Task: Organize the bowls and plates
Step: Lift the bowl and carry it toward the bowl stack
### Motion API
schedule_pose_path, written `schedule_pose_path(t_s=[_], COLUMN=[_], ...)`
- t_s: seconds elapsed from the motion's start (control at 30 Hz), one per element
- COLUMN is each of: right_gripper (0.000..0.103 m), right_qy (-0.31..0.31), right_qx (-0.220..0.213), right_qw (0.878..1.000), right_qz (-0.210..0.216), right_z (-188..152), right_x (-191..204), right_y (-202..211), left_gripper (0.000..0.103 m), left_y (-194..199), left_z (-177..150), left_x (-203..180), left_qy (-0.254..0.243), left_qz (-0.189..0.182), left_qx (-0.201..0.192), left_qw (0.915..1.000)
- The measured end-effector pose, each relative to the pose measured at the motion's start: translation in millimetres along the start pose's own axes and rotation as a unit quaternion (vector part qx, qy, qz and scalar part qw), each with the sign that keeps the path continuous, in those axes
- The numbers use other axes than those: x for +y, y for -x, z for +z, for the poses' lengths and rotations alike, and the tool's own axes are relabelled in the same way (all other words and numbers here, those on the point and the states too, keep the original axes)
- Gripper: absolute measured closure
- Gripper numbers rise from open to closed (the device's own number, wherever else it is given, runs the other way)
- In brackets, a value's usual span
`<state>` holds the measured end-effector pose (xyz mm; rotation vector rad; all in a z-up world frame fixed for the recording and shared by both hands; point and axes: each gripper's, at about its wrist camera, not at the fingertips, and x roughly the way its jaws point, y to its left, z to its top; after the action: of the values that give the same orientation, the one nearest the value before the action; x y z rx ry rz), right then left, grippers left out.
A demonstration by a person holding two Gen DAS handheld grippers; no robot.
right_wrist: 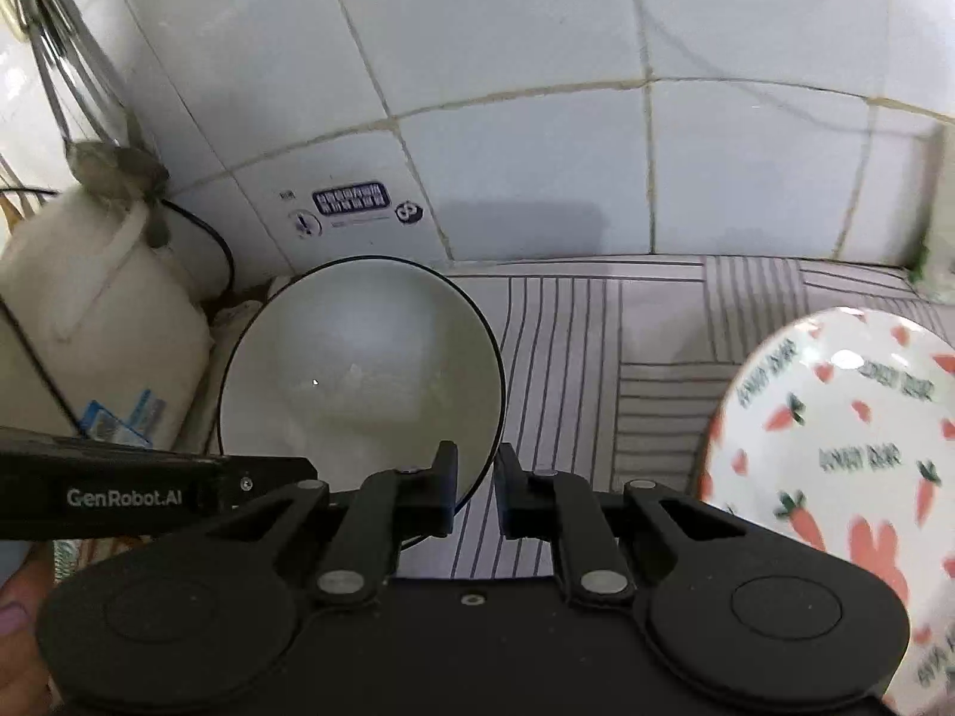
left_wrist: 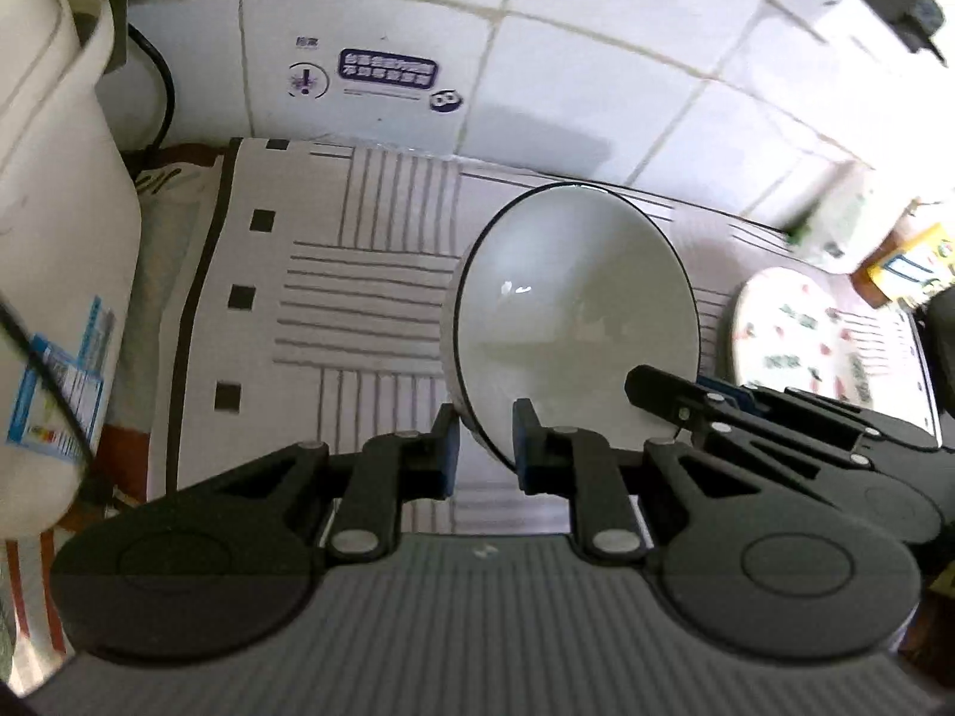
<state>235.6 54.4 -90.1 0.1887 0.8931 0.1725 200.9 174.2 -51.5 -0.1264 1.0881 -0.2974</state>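
A white bowl with a thin black rim is tilted up off the striped mat, held from both sides. My left gripper is shut on its near rim, one pad inside and one outside. In the right wrist view the same bowl has its right rim pinched in my right gripper, also shut. Beside the bowl, a white plate printed with carrots fills the right of that view and shows as a plate at the right edge of the left wrist view.
A large white jug with a blue label stands at the left against the tiled wall, with a black cord behind it. Packets and a bottle crowd the far right corner. A person's fingertip shows at the lower left.
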Motion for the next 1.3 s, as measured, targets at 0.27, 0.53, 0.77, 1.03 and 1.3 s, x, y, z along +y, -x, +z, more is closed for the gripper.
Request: schedule_pose_path(t_s=[0.27, 0.53, 0.77, 1.03, 1.3], right_gripper=[0.087, 0.087, 0.086, 0.086, 0.086], right_qy=[-0.004, -0.01, -0.062, -0.107, -0.14], right_qx=[-0.048, -0.069, -0.1, -0.116, -0.101], right_qw=[0.999, 0.995, 0.988, 0.982, 0.979], right_qz=[-0.016, -0.068, -0.1, -0.104, -0.109], right_z=[-24.7, -48.4, -78.3, -104.7, -121.1], right_x=[-0.8, -9.5, -37.8, -97.3, -152.6], right_y=[71.2, 141.3, 191.8, 229.0, 243.1], left_gripper=[0.086, 0.086, 0.087, 0.086, 0.086], left_y=[43.8, 82.6, 90.5, 82.3, 46.4], left_z=[-27.5, -51.1, -64.4, -76.9, -92.4], left_x=[-33.4, -83.5, -136.7, -204.6, -260.0], left_qy=[-0.02, -0.065, -0.123, -0.174, -0.188], left_qz=[-0.022, -0.06, -0.089, -0.102, -0.092], left_qx=[0.005, 0.014, 0.039, 0.056, 0.108], left_qw=[0.9996, 0.9959, 0.9877, 0.9778, 0.9719])
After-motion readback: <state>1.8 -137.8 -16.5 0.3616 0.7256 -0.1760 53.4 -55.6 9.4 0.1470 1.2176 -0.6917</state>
